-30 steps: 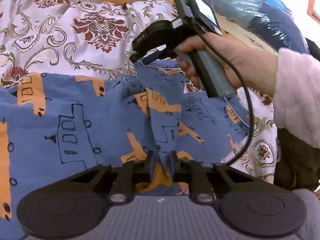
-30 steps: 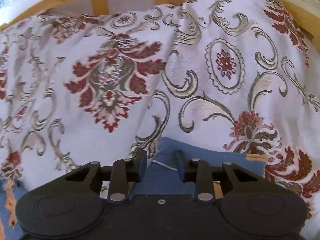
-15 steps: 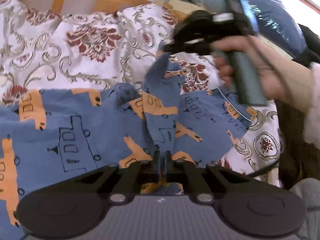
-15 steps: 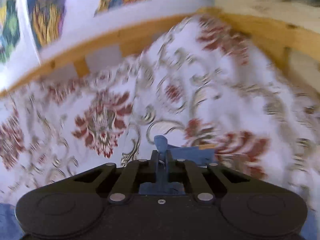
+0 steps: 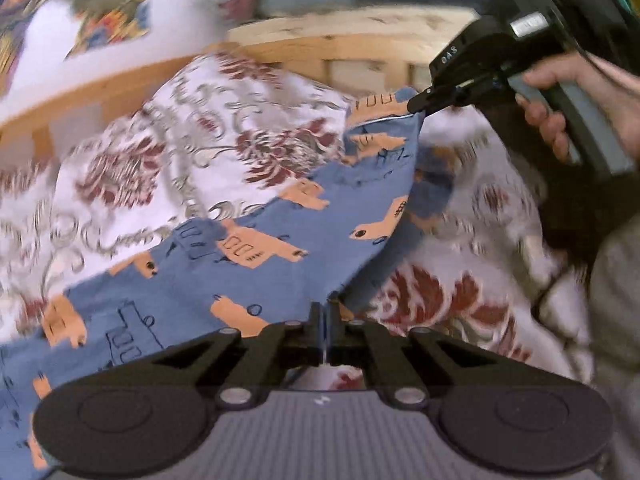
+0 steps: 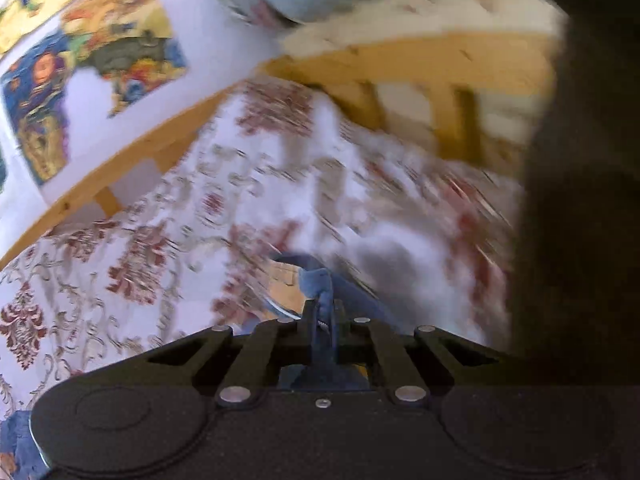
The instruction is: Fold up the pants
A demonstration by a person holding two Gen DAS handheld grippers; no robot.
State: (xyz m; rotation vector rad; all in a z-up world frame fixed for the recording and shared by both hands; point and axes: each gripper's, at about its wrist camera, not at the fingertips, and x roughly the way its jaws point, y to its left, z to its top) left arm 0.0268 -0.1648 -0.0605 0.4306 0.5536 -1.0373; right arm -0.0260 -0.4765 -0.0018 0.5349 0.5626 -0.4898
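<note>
Left wrist view: left gripper [image 5: 325, 312] closed, pinching an edge of the blue pants [image 5: 256, 248] between both jaws. Pants printed with orange and outlined vehicles, lifted up from the bedspread [image 5: 168, 160] and stretched in the air between the two grippers; lower left part seems to lie on the bed, hard to tell because of blur. Right gripper [image 5: 418, 105] seen at upper right, held by a hand [image 5: 580, 96], jaws closed on the far upper corner of the pants. Bedspread white with dark red flowers and grey scrolls. Wooden bed frame [image 5: 320, 52] behind the bedspread. Colourful posters [image 5: 104, 4] on the wall at upper left, blurred.

Right wrist view: right gripper [image 6: 325, 312] closed on a bunched fold of the pants [image 6: 316, 280], blue cloth standing up between the jaws, an orange patch just left of it. Below and beyond, the bedspread [image 6: 120, 264], strongly blurred on the right side. Bed frame [image 6: 400, 68] along the far edge, posters [image 6: 80, 60] on the wall above it. Large dark shape at the right edge, not possible to identify.
</note>
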